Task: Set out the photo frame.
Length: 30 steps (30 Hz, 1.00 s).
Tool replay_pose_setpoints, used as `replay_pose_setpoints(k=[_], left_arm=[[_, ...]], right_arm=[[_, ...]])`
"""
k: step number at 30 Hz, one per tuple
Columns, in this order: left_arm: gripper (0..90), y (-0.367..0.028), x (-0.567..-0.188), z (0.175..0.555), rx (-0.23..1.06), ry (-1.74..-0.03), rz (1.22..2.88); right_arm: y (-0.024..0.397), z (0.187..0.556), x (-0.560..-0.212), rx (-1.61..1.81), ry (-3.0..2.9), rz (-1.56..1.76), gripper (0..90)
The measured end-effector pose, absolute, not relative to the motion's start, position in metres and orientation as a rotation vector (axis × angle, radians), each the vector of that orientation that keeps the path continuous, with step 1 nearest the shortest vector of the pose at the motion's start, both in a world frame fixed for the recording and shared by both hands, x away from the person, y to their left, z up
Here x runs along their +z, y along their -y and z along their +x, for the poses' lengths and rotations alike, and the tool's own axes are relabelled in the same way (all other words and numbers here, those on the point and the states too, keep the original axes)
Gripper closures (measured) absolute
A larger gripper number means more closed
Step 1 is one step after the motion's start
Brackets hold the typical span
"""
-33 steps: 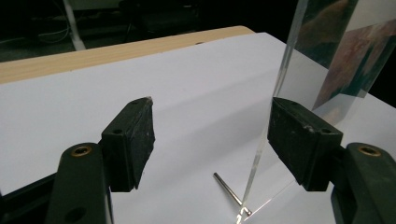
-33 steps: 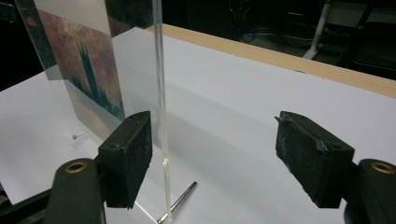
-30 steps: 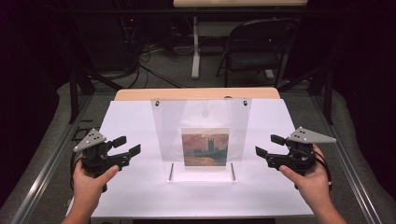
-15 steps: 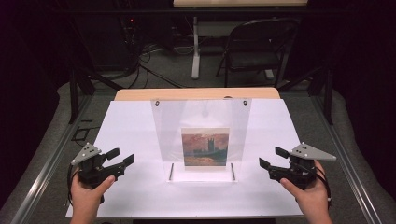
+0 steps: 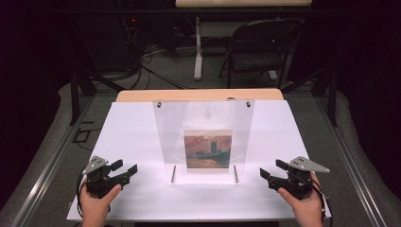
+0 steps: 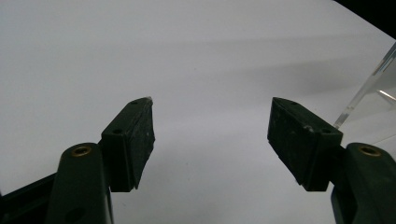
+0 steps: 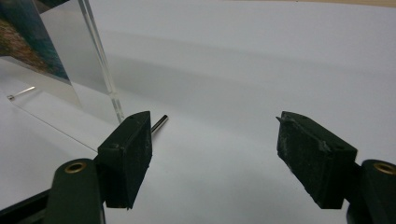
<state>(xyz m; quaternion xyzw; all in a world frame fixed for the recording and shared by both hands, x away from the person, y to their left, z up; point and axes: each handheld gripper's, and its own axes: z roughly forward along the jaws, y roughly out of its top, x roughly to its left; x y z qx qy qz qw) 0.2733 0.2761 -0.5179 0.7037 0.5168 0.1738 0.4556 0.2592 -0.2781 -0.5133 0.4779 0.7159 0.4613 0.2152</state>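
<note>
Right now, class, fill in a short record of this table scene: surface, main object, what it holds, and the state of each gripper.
Surface: white tabletop
Main object: clear acrylic display stand, upright at the middle of the table
Holds: square landscape picture in its lower half
Left gripper: open, holding nothing, left of the stand and apart from it
Right gripper: open, holding nothing, right of the stand and apart from it
Behind the table: dark folding chair
</note>
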Motion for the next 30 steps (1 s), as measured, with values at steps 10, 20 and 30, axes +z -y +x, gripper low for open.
replay_pose_setpoints(k=[10, 20, 30], left_arm=[[34.6, -0.265, -0.533, 0.273, 0.435, -1.231, 1.829], [34.5, -0.256, -0.536, 0.274, 0.421, -1.188, 1.887], [34.4, -0.252, -0.540, 0.276, 0.390, -1.172, 1.912]], right_arm=[[0.276, 0.261, -0.531, 1.276, -2.013, 1.343, 27.8], [0.276, 0.264, -0.542, 1.283, -2.056, 1.384, 30.5], [0.273, 0.267, -0.548, 1.257, -2.111, 1.404, 30.7]])
